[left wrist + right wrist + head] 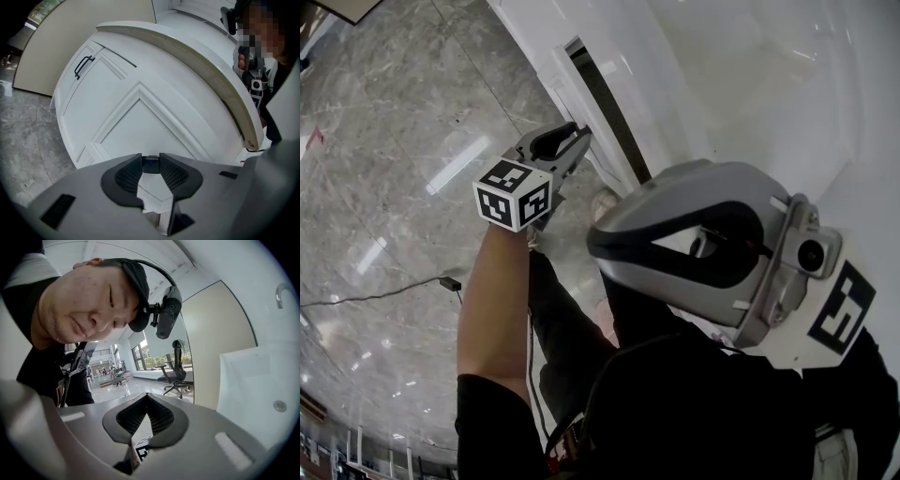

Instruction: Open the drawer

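Reaching forward with the bare left arm point(492, 300), stretched out straight; holding the left gripper point(579, 133) tipped a little down, its jaws partly apart and pinching a small dark handle point(150, 164) at the tips; holding the right gripper point(147, 398) close under the head, turned back toward the face, jaws squeezed together, empty.

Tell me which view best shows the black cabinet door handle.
The left gripper view: the handle sits clear on the white door, upper left. The head view shows only the cabinet's edge; the right gripper view points away. Neither shows it.
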The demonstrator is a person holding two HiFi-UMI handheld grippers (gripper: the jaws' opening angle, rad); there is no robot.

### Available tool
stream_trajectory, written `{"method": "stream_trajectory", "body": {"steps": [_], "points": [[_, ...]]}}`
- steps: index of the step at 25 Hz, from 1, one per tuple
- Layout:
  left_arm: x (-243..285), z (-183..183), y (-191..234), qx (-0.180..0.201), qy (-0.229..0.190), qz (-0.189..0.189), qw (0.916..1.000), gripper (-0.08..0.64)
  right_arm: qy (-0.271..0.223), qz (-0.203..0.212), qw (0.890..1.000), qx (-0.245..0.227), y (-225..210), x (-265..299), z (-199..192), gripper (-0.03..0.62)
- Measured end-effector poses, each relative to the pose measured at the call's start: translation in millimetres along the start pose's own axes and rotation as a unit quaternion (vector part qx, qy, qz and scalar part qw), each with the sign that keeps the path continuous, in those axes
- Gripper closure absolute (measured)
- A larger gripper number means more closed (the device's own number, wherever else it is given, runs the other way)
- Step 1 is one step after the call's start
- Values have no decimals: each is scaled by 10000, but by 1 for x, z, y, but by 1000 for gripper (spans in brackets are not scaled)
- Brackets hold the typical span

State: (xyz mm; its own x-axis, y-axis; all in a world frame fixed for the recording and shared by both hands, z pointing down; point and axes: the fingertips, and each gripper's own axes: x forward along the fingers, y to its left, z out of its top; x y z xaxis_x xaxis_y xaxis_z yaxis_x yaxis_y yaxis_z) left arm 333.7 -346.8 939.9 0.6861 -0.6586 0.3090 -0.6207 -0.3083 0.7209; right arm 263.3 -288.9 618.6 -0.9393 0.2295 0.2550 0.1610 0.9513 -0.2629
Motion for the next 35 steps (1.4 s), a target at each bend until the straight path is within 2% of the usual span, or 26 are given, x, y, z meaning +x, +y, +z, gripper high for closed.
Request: {"method": "stream_trajectory", "body": {"steps": [14,35], "points": [[-59,-11,12,-4,-35,-22,10000,442,173,147,9997,-32,28,59,4,598],[-127,-22,20,-38,-150,-13,9999,442,321,303,9990,-114,63,106,9,598]]}}
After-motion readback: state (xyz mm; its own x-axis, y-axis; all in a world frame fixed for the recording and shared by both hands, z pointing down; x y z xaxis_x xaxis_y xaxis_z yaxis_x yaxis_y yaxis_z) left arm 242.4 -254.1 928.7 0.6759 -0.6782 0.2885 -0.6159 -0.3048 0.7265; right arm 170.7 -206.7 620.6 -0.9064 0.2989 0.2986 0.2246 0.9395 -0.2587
